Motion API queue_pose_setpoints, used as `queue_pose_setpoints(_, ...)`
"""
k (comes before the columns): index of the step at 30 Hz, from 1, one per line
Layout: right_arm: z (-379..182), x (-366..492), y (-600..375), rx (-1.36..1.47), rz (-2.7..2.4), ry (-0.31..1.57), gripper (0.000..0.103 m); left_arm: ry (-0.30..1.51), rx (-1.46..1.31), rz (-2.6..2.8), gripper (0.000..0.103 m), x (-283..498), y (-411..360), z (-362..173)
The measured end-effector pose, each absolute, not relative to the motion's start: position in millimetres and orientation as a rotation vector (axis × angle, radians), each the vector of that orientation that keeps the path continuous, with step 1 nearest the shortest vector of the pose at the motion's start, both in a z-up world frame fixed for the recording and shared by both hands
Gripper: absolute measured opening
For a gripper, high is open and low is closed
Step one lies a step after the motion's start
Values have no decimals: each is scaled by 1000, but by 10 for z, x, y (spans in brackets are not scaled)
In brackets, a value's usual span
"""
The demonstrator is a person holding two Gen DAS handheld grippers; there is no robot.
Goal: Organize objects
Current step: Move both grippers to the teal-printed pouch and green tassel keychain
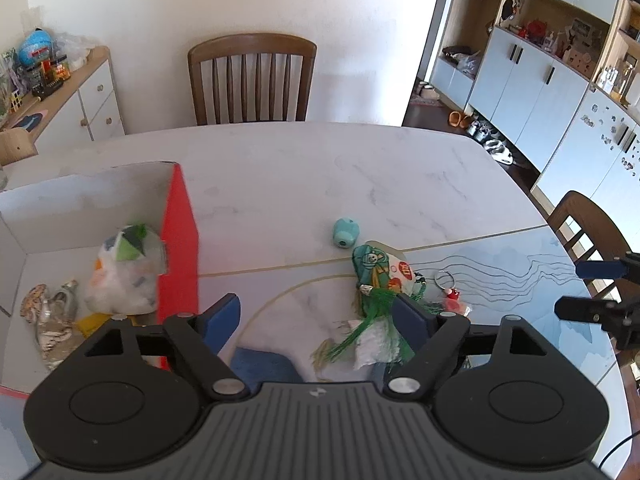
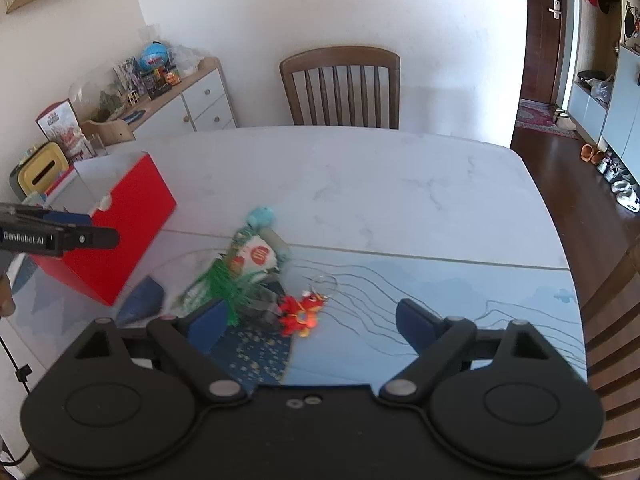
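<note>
A red box [image 1: 178, 248] with white inside stands on the table at the left; it holds a clear bag of small items [image 1: 124, 276] and a patterned bundle [image 1: 52, 316]. It also shows in the right wrist view [image 2: 120, 232]. A pile lies mid-table: a green printed pouch [image 1: 370, 266], a green tassel [image 1: 368, 320], a red charm on a key ring [image 1: 452, 294] and a teal toy [image 1: 345, 233]. My left gripper [image 1: 316, 316] is open above the table, right finger beside the tassel. My right gripper [image 2: 308, 320] is open, the red charm [image 2: 302, 312] between its fingers.
A blue cloth [image 2: 256, 356] lies under the pile near the table's front edge. Wooden chairs stand at the far side [image 1: 252, 80] and at the right [image 1: 588, 224]. A sideboard with clutter [image 1: 60, 92] is at the back left. The marble table [image 1: 320, 168] stretches beyond the pile.
</note>
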State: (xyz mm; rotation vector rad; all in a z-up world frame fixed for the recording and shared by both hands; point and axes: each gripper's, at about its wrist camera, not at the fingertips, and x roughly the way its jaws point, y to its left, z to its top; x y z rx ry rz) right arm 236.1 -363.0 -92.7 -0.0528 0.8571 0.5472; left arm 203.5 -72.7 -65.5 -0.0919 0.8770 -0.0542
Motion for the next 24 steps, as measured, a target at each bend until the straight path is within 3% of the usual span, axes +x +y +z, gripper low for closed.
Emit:
queue_pose_setpoints(6,-1072,2402,-3710,-65,574,873,90,891,-110,-50,101,2230,-848,-735)
queue_pose_setpoints(24,-1460,2474,-3595,-124,644,916,87,1032,-2,-94,102,3078,-1410,-1292)
